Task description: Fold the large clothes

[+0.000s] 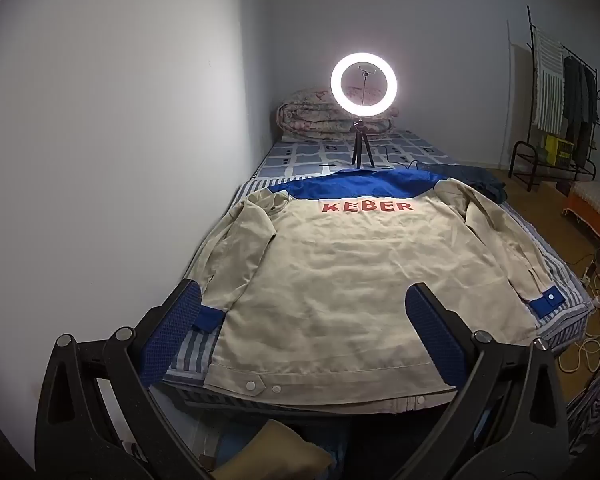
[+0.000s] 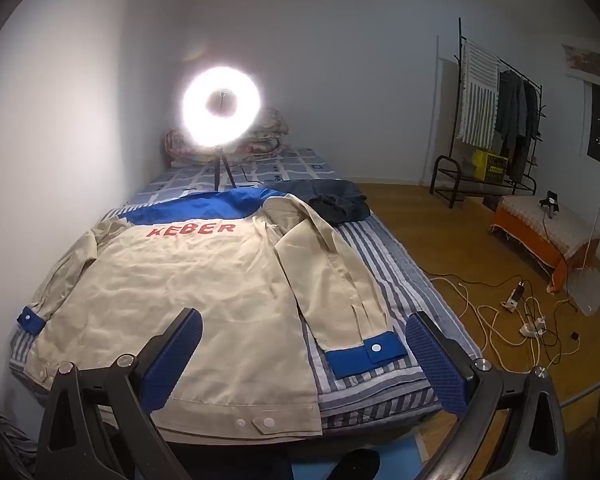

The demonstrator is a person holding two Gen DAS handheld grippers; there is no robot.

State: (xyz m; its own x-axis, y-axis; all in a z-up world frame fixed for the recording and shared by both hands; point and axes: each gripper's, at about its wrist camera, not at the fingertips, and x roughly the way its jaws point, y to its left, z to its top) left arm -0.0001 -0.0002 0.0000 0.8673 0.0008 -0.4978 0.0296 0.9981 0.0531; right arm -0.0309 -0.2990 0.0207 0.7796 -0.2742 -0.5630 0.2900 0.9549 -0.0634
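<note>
Across the near end of the bed (image 1: 560, 280), a beige jacket (image 1: 332, 272) is laid out flat and back-side up, its hem towards the cameras and its blue yoke and collar towards the far wall. Such a spread suits a first fold: the whole outline is exposed and both sleeves can be reached. The sleeves are drawn down along the body, each ending in a blue cuff (image 2: 366, 354) with a pale snap; in the right wrist view the right sleeve rests partly on the striped bedcover (image 2: 384, 264). Red block letters reading KEBER are seen below the yoke.

The cloth appears to be a thin, matte woven fabric, lightly creased across the back, with a stitched waistband carrying snaps and a pointed tab. It is judged limp enough to sag when lifted by one edge.

The left gripper (image 1: 300, 320) and the right gripper (image 2: 304, 340) are both held above the hem, tilted downward, jaws spread wide, nothing between their blue textured pads. No fold has yet been made.

A lit ring lamp (image 1: 364, 80) on a small tripod stands beyond the collar, and a dark garment (image 2: 332, 200) lies bunched just beside the right shoulder.
</note>
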